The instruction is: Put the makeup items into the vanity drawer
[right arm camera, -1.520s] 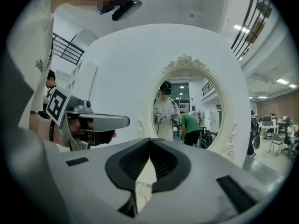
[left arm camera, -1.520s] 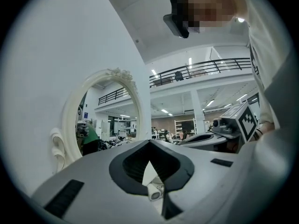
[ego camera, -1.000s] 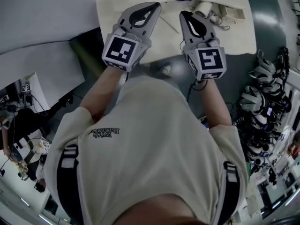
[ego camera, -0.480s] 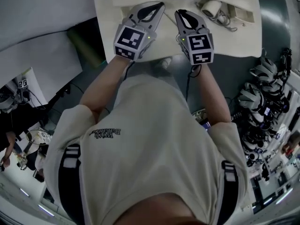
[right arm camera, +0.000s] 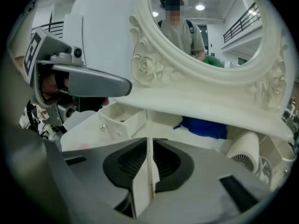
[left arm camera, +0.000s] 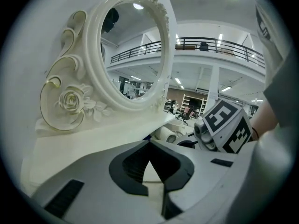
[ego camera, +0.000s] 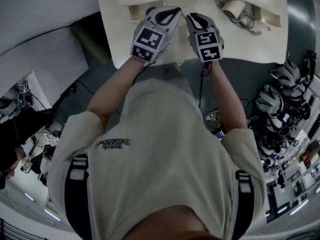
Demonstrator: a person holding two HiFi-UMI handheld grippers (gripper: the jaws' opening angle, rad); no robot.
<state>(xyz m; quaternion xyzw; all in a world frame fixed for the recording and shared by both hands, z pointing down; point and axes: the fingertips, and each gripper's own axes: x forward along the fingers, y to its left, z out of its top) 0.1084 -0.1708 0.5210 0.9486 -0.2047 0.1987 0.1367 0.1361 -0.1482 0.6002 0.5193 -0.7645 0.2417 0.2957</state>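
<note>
Left gripper (ego camera: 174,10), right gripper (ego camera: 193,17): both further forward over the vanity table (ego camera: 260,41) than a second ago, jaws together, nothing held; no item picked yet.
Drawer (right arm camera: 119,120): open, ahead-left of my right gripper.
Makeup items: none identifiable.
Blue bundle (right arm camera: 205,126): under the mirror (right arm camera: 154,64) shelf, whose overhang hampers reach.
</note>
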